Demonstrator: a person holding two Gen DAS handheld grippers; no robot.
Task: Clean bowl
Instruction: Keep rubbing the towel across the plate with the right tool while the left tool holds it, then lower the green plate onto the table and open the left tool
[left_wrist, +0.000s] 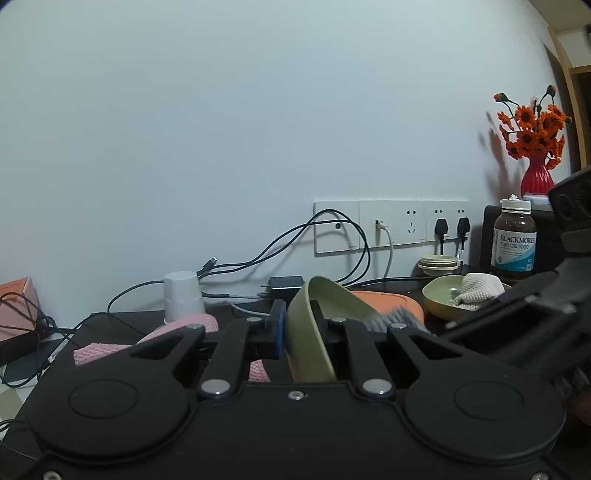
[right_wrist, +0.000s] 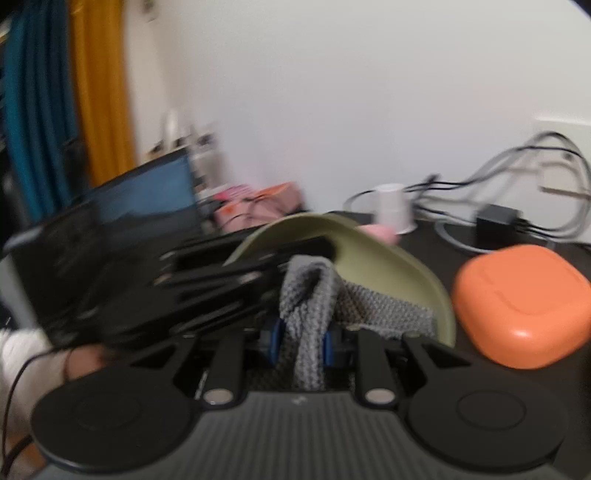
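A pale green bowl (left_wrist: 314, 332) stands on edge, its rim clamped in my left gripper (left_wrist: 301, 325), which is shut on it. In the right wrist view the same bowl (right_wrist: 369, 251) opens toward me, tilted. My right gripper (right_wrist: 301, 339) is shut on a grey knitted cloth (right_wrist: 310, 306), and the cloth lies against the bowl's inside. The grey cloth (left_wrist: 397, 319) shows behind the bowl in the left wrist view, with the right gripper's black body at the right edge. The right wrist view is blurred.
An orange case (right_wrist: 521, 306) lies right of the bowl. A second green bowl (left_wrist: 443, 299) holds a white cloth (left_wrist: 480, 290). A pink cloth (left_wrist: 110, 349), an upturned white cup (left_wrist: 183, 295), cables, a charger, a supplement bottle (left_wrist: 513, 240), a red vase and a laptop (right_wrist: 122, 221) crowd the dark table.
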